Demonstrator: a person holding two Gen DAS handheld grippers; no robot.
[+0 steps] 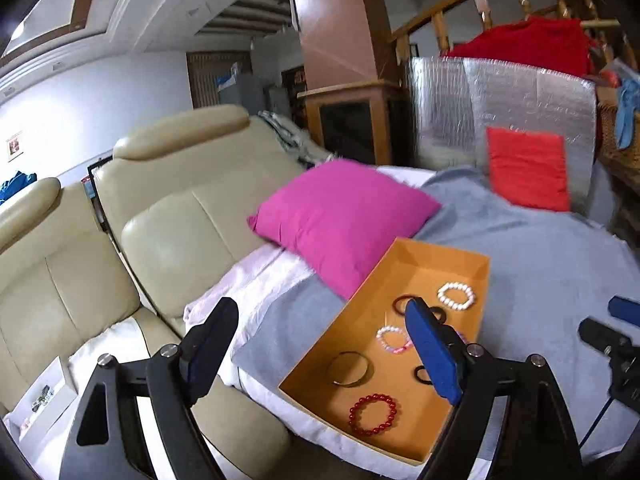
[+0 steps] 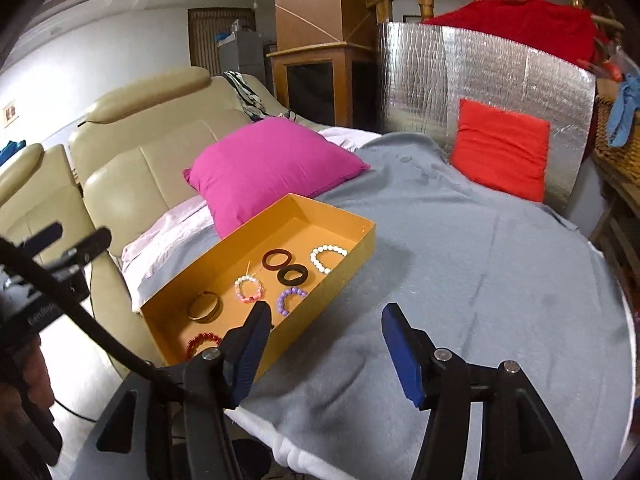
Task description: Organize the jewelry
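Blue-padded claws spread wide and empty over the jewelry box.
Left claw (image 1: pixel 320 344) hangs above the orange box (image 2: pixel 362 258); right claw (image 2: pixel 326 344) sits just beside it over the grey blanket (image 2: pixel 480 260). Bracelets (image 2: pixel 329 258) lie inside.

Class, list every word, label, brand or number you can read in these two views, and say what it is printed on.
White lettering on the black device at the left edge of the right wrist view: too blurred to read.
Orange box: no print visible.
Small framed picture on the wall: too small to tell.
No readable text elsewhere.
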